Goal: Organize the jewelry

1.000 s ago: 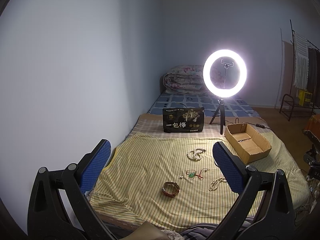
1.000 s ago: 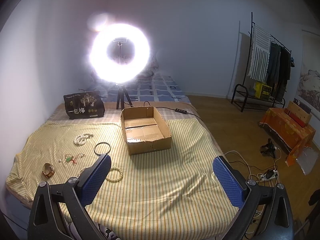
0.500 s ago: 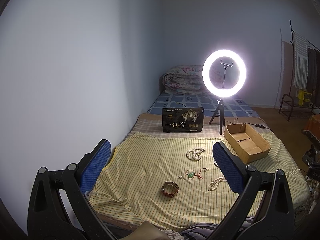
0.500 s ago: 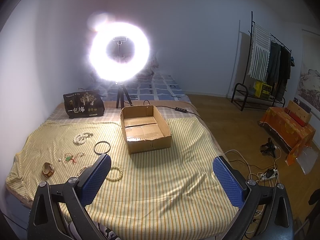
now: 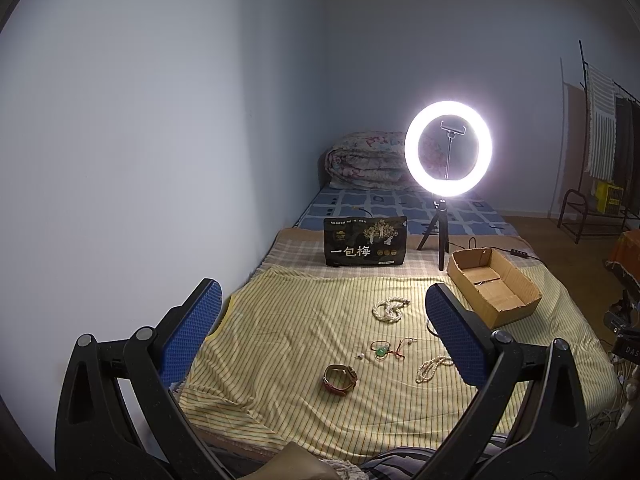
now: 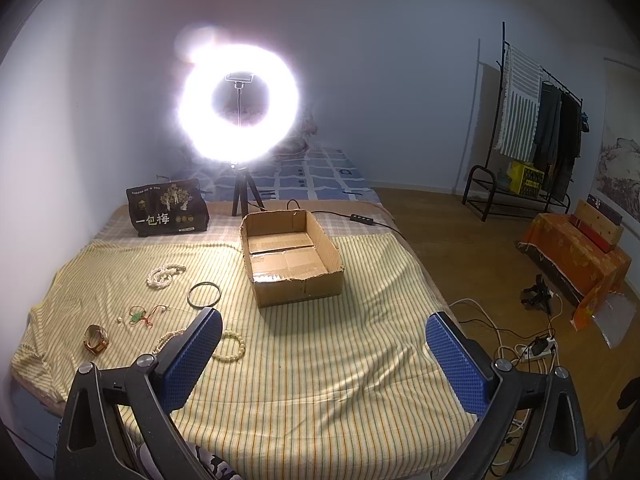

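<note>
Jewelry lies on a yellow striped cloth (image 5: 288, 344) on a bed. A coiled pearl necklace (image 5: 390, 309) (image 6: 165, 274), a green pendant on red cord (image 5: 386, 349) (image 6: 145, 315), a brown watch (image 5: 340, 377) (image 6: 96, 339), a pearl strand (image 5: 430, 368), a dark bangle (image 6: 204, 294) and a pale bead bracelet (image 6: 232, 351) are spread out. An open cardboard box (image 5: 494, 292) (image 6: 292, 256) stands empty to their right. My left gripper (image 5: 320, 334) and right gripper (image 6: 322, 356) are open, empty, above the bed's near edge.
A lit ring light on a tripod (image 5: 447, 148) (image 6: 239, 104) and a black printed bag (image 5: 365, 247) (image 6: 168, 213) stand behind the cloth. A wall runs along the left. A clothes rack (image 6: 532, 128), cables (image 6: 516, 344) and an orange-covered bench (image 6: 576, 252) stand on the floor at right.
The left wrist view has shifted very slightly; the scene slid a little left. The right gripper and the jewelry have not moved.
</note>
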The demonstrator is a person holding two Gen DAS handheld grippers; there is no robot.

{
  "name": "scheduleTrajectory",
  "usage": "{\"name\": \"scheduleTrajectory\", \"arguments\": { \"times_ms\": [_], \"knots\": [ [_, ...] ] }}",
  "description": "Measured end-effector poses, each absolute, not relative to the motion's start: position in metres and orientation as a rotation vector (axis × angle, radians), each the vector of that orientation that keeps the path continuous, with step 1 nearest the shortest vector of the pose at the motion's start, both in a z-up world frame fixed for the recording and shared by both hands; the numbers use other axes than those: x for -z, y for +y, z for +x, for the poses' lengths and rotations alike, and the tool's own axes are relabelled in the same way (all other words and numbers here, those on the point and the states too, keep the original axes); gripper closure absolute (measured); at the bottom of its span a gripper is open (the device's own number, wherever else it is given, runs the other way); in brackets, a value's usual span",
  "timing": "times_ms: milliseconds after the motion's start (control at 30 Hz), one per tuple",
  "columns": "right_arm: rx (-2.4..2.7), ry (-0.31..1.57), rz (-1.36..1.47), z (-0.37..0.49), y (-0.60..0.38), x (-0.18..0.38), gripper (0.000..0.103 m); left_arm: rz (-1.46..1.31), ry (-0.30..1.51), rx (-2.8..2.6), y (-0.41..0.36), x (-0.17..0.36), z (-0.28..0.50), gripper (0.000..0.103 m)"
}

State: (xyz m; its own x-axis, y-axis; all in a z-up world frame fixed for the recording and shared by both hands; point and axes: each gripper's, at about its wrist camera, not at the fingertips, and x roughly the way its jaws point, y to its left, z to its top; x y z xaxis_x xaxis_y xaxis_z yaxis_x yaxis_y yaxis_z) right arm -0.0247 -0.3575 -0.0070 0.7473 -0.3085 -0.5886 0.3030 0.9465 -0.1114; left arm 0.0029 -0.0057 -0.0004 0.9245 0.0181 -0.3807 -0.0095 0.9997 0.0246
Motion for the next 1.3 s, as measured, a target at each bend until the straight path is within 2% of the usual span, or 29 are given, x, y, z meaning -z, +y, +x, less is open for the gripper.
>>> {"name": "scheduleTrajectory", "arguments": {
  "times_ms": [1300],
  "knots": [
    [0.328,0.674,-0.033,-0.017,-0.354,0.012,0.0,0.016,0.436,-0.033,0.004,0.013,0.013,0.0]
  ]
}}
